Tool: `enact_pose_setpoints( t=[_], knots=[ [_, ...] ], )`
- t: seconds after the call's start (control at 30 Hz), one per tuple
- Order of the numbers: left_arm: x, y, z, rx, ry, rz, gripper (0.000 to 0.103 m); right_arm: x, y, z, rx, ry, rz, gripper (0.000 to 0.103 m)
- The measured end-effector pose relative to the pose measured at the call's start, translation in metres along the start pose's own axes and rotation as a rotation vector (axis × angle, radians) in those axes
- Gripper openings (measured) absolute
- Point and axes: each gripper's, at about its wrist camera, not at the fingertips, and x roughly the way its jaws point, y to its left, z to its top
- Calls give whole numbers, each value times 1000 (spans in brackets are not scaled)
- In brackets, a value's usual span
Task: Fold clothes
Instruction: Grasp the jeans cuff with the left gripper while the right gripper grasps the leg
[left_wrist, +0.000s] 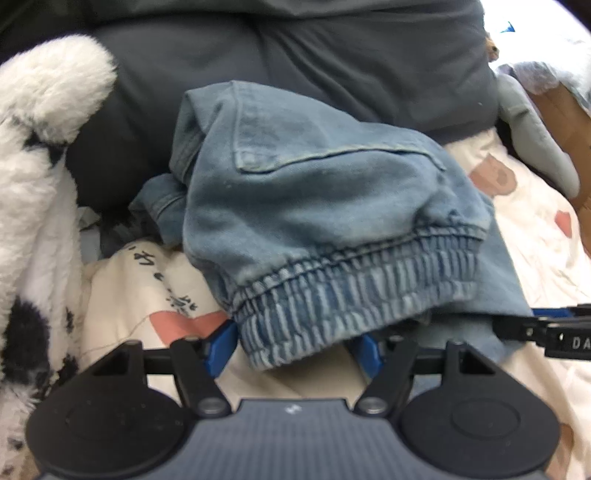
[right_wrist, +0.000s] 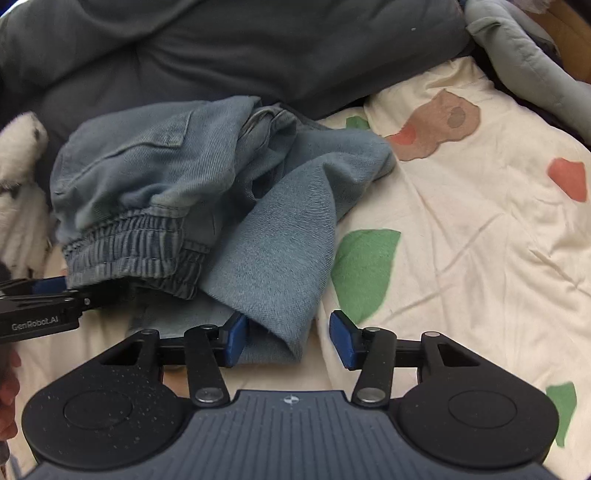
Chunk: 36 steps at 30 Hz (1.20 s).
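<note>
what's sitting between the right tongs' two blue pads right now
A folded edge of the denim pants lies between the right tongs, against the left pad, with bedsheet beyond; right wrist view.

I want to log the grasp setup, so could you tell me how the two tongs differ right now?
The left tongs straddle the jeans' elastic waistband; the right tongs straddle a plain denim fold. The left stand wider than the right. Both have blue pads and neither visibly pinches cloth yet.
</note>
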Motion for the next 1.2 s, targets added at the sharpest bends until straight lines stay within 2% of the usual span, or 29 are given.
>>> enact_pose_setpoints(
  t=[0.07, 0.13, 0.17, 0.2, 0.23, 0.33, 0.4, 0.77, 1.2],
  knots=[
    [8, 5, 1, -46, 13, -13, 69, 7, 2, 4, -25, 2, -10, 48],
    [13, 8, 3, -74, 24, -24, 68, 11, 0, 8, -32, 13, -6, 29],
    [12, 7, 4, -78, 17, -25, 66, 13, 0, 9, -36, 19, -3, 23],
    [11, 7, 5, -80, 10, -25, 58, 13, -2, 10, -38, 21, -1, 12],
    [9, 7, 6, -81, 5, -16, 43, 12, -4, 11, -37, 20, 3, 6],
    [1, 15, 9, -140, -3, -10, 15, 5, -10, 10, -49, 8, 24, 4],
    [-6, 22, 11, -193, -9, -47, 12, -2, -10, 10, -68, -7, 31, 3],
    [-49, 12, 29, -180, -105, -147, 10, -48, -10, 20, -55, -107, 32, 1],
    [-99, -13, 41, -115, -158, -262, 10, -90, -23, 12, -27, -151, 6, 0]
  ],
)
